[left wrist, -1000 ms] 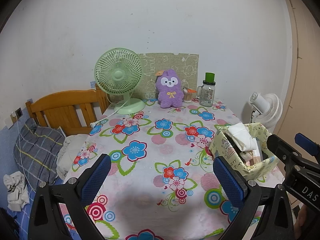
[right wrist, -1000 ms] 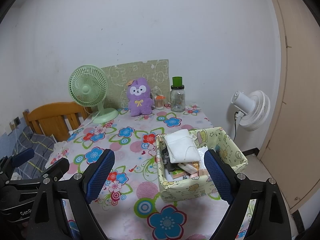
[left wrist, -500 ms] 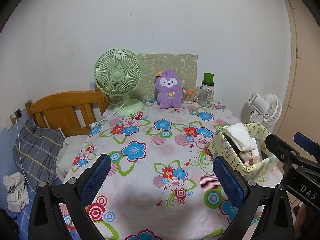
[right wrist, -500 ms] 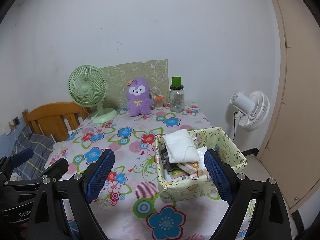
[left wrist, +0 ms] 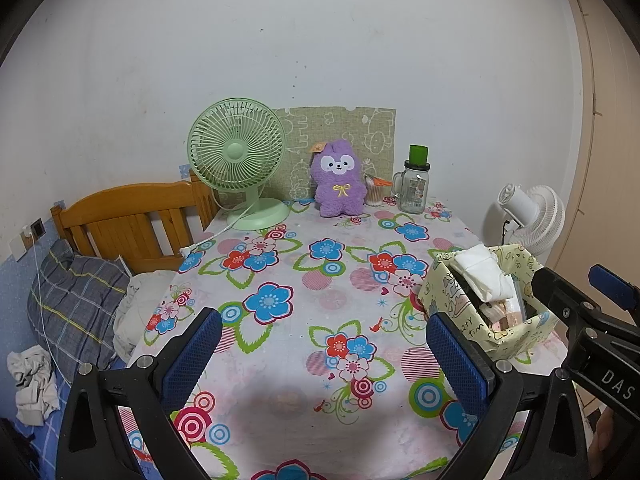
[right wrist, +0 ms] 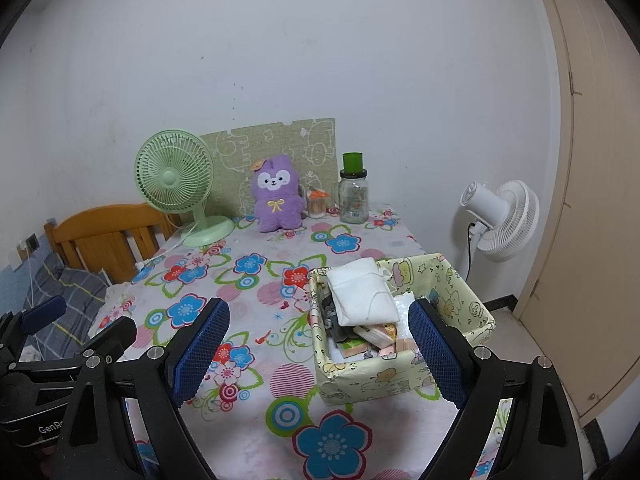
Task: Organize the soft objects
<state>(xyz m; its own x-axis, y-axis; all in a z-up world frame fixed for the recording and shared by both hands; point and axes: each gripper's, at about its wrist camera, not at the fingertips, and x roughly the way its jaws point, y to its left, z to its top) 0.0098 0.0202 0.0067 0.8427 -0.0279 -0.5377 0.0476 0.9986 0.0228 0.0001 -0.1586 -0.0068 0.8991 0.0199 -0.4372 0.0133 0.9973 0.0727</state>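
Nearest the cameras, the left gripper [left wrist: 323,350] and the right gripper [right wrist: 320,346] hang over the near end of the flowered table [left wrist: 280,360], both with jaws spread wide and nothing between them. Just right of the right gripper's line sits the patterned storage box [right wrist: 460,300], near the table's right edge, with a folded white cloth [right wrist: 362,294] lying on top of packets inside it. Far back, against the wall, the purple plush toy [right wrist: 277,200] stands upright between the green desk fan [right wrist: 176,184] and the glass jar [right wrist: 354,196].

With cloth already boxed and the plush standing out, this fits either sorting under way or a finished arrangement; I cannot judge which. Bare tablecloth fills the middle, leaving ample room to move; the box's closeness to the right edge deserves care.
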